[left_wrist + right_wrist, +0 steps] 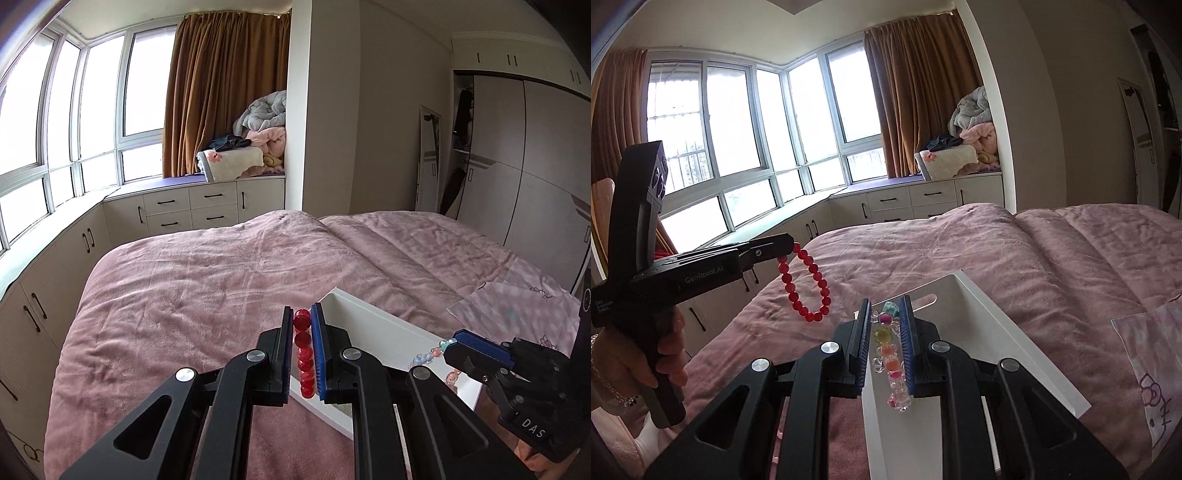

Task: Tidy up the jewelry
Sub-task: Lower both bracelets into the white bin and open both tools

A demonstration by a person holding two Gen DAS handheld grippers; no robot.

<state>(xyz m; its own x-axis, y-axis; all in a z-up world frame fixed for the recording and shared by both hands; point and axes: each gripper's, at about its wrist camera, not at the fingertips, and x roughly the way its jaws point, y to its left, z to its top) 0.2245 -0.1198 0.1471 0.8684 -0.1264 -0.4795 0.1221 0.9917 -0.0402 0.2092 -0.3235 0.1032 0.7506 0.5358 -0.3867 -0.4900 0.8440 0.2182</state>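
Left gripper (303, 325) is clamped on the red bead bracelet (303, 354), beads stacked in a line between the blue pads. From the right wrist view the rest of the loop (805, 284) hangs free below the fingertips, in the air over the pink bedspread (192, 280) and just left of the white tray (373, 332).

Right gripper (885, 314) is likewise closed on the multicolour bead bracelet (891, 354): clear, pink, yellow and orange beads pinched between its pads, held above the tray. The left wrist view shows pale blue and pink beads (424, 359) trailing out of its tip over the tray's inside.

Handling, my read: both are light strung beads, limp as a chain, no stiffness, so whatever isn't pinched will swing and drape. Beads are round, hard and glossy, so they can roll or squirt out of flat pads if only one bead is caught. Best hold is across several beads in a row along the pad length, as both have now. Clear beads look like glass or acrylic; wouldn't squeeze harder than needed. The cord is likely the weak point, so no tugging on a snag.

Tray sits on the bedspread, a soft base, and may tip if pressed on its rim. A hand (665, 354) holds the left gripper's handle. Printed pillow (1156, 354) lies right of the tray, window and curtain well behind.
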